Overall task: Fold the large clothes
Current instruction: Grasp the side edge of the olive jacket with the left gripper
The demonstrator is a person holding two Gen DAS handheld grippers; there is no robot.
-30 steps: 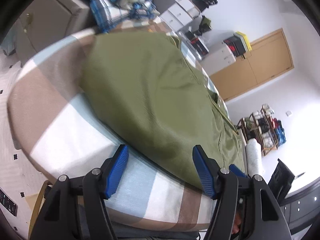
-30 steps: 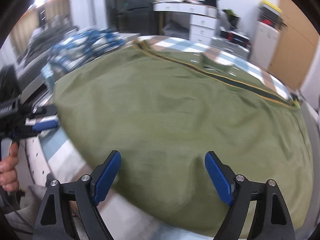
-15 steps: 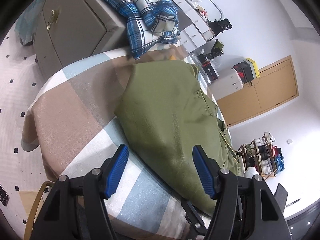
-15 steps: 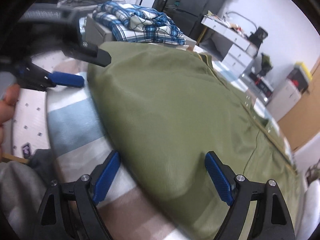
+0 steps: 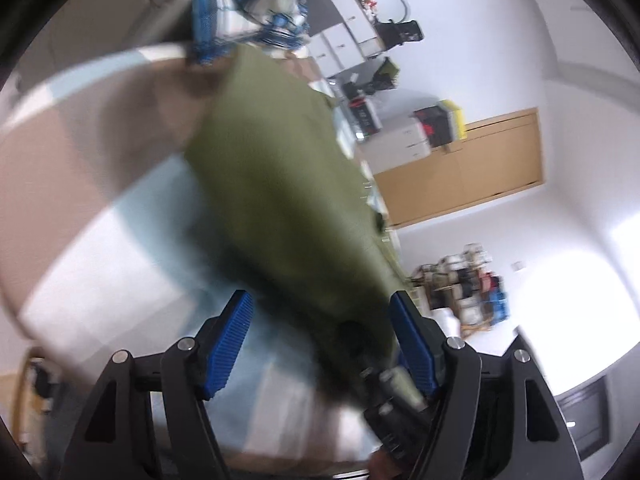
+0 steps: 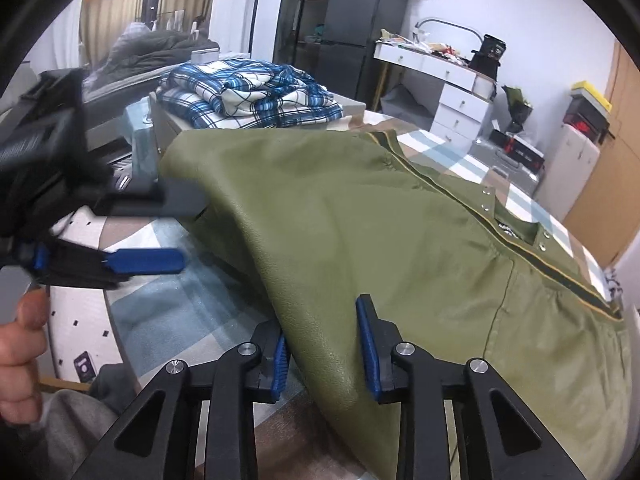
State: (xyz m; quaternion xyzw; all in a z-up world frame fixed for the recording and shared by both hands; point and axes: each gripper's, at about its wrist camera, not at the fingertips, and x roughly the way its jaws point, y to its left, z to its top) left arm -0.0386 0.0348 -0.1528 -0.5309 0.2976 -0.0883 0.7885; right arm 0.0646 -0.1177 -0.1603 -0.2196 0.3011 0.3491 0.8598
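Note:
An olive green jacket (image 6: pixel 400 240) lies spread on a checked bedspread (image 6: pixel 176 312). Its near left edge rises in a ridge between the blue pads of my right gripper (image 6: pixel 324 348). That gripper's jaws are closing, and both pads touch the fabric. My left gripper (image 5: pixel 320 300) is blurred; its jaws are opening wide with the jacket's (image 5: pixel 288 200) near corner lying loosely between them. From the right wrist view, the left gripper (image 6: pixel 192 232) sits at the jacket's left edge, one finger above and one pad below, held by a hand (image 6: pixel 20 344).
A blue plaid garment (image 6: pixel 248 92) is piled on a grey box beyond the jacket. A white desk with drawers (image 6: pixel 448 84) and a dark fridge (image 6: pixel 360 20) stand behind. A wooden door (image 5: pixel 472 168) and a cluttered rack (image 5: pixel 468 284) are at right.
My right gripper slid left along the jacket's near edge and its jaws narrowed onto a raised fold. The left wrist view turned and blurred, and the jacket's corner now looks lifted.

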